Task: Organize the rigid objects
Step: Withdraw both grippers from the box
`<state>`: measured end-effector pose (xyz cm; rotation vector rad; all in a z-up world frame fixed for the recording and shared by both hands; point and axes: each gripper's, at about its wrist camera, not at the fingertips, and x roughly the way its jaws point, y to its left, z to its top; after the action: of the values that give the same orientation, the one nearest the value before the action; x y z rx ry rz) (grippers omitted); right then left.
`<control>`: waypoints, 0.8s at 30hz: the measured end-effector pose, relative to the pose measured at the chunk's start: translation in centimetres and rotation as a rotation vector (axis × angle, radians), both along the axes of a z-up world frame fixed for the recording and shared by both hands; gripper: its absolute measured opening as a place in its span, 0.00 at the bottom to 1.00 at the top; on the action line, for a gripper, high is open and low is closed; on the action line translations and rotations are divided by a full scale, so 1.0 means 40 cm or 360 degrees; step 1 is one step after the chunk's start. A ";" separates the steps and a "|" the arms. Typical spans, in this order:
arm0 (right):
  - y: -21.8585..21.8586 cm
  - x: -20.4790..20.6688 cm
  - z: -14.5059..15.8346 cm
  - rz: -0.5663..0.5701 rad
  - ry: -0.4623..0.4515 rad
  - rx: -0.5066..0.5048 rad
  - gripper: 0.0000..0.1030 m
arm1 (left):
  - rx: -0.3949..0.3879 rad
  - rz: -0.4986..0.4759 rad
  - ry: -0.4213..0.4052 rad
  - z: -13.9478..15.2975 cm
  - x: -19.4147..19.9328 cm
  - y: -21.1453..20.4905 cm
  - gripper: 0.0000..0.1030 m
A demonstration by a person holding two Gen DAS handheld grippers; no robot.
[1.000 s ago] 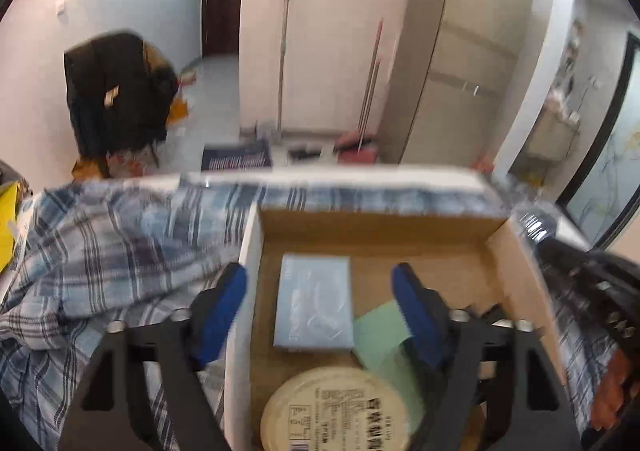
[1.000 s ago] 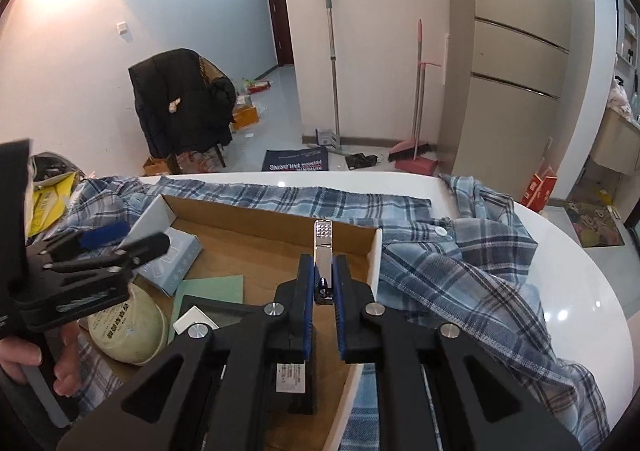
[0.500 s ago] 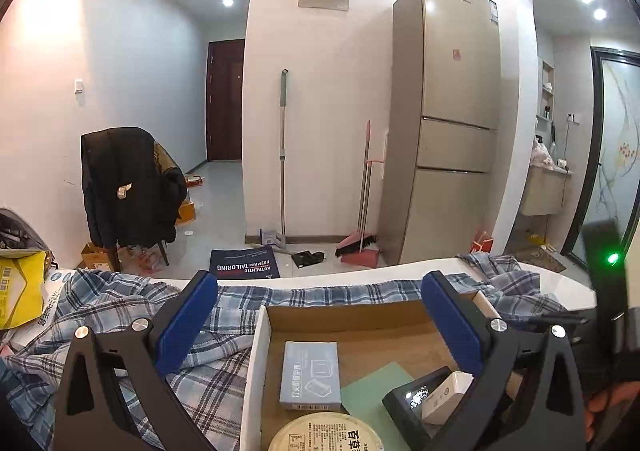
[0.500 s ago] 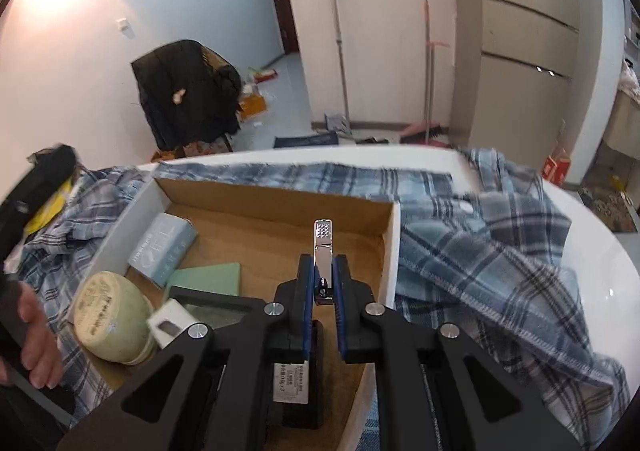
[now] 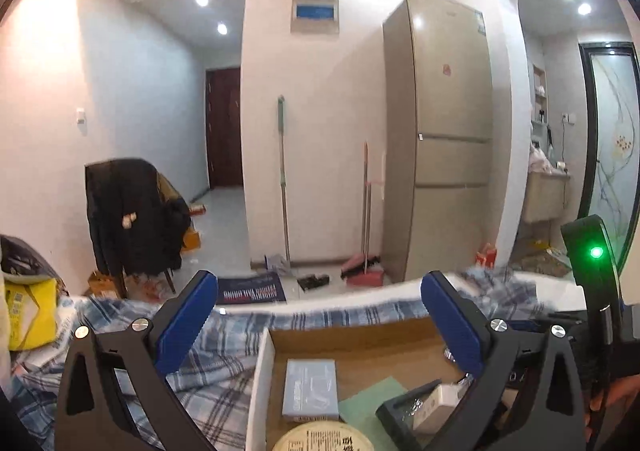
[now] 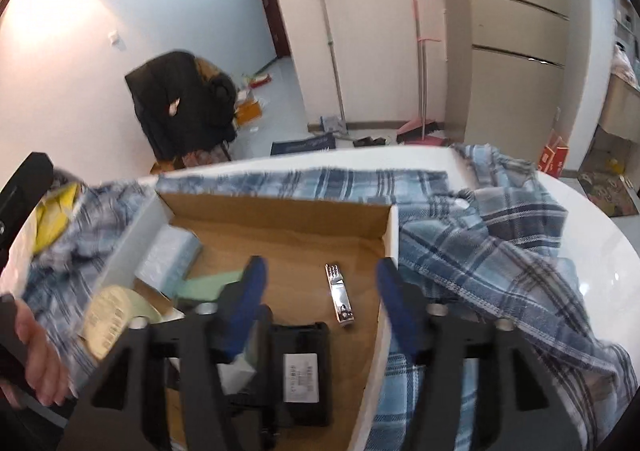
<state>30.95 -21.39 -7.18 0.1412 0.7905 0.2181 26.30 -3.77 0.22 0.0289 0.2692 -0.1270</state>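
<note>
A cardboard box lies on a plaid cloth. In it a silver nail clipper lies flat on the floor of the box, just ahead of my right gripper, which is open and empty above it. The box also holds a light blue pack, a green card, a round cream tin and a black device. My left gripper is open and empty, raised over the box's near left part; the blue pack and tin lie below it.
The blue plaid shirt covers the white round table around the box. A yellow bag sits at the left. The right gripper's body with a green light shows in the left wrist view.
My right gripper opened and let go of the nail clipper, which now lies in the box. My left gripper rose and tilted up, staying open.
</note>
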 end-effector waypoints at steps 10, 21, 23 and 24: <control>-0.008 -0.164 0.199 0.0021 -0.0283 0.0025 0.81 | 0.0143 0.0129 -0.0163 0.147 -0.164 -0.010 1.00; 0.037 -0.420 0.258 0.0123 -0.0460 0.0017 1.00 | 0.0117 0.0030 -0.0195 0.188 -0.449 0.032 1.00; 0.054 -0.459 0.249 0.0108 -0.0488 -0.0022 1.00 | 0.0059 0.0034 -0.0201 0.179 -0.501 0.036 1.00; 0.061 -0.474 0.244 0.0102 -0.0483 -0.0042 1.00 | 0.0028 0.0007 -0.0184 0.173 -0.519 0.038 1.00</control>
<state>11.97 -18.95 2.60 0.0555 0.4958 0.2817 5.54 -2.26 7.16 0.0530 0.1548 -0.1181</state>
